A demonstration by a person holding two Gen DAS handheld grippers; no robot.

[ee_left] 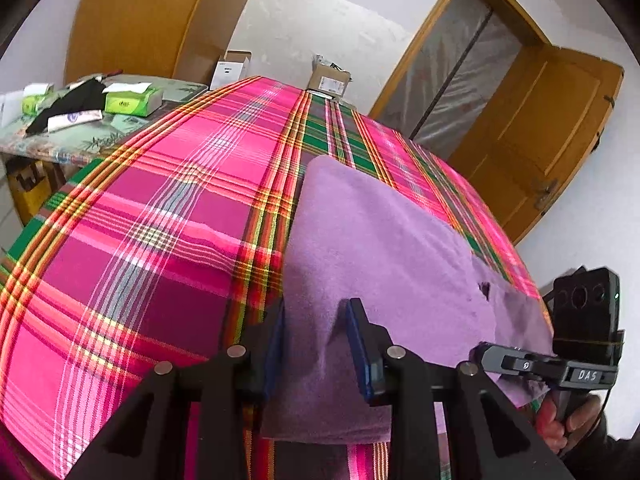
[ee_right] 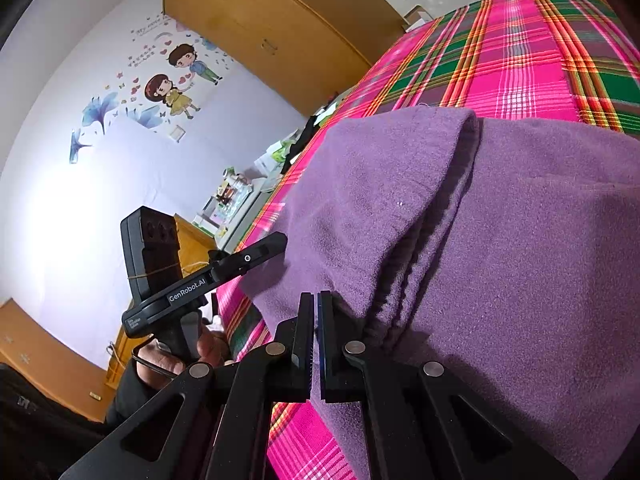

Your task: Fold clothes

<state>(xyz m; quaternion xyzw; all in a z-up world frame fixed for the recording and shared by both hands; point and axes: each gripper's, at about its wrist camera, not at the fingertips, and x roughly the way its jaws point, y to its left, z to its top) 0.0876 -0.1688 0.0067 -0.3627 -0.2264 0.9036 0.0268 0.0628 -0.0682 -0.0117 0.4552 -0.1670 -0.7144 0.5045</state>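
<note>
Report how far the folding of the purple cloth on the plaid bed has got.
Done: the purple cloth is already doubled over, its layered edges stacked. In hand: the right gripper is shut on the near edge; the left gripper has jaws apart with cloth between them, not clearly pinched. Left: at least another fold seems due, since the cloth still spreads wide on the plaid bedspread. Whether other clothes wait cannot be seen.

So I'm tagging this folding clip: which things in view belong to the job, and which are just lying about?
Part of the job:
- purple fleece garment
- left tongs, open around its edge
- right tongs, shut at its edge
- plaid bedsheet, the work surface

Just lying about:
- green tissue boxes
- black cloth
- cardboard box
- white box
- cartoon wall sticker
</note>
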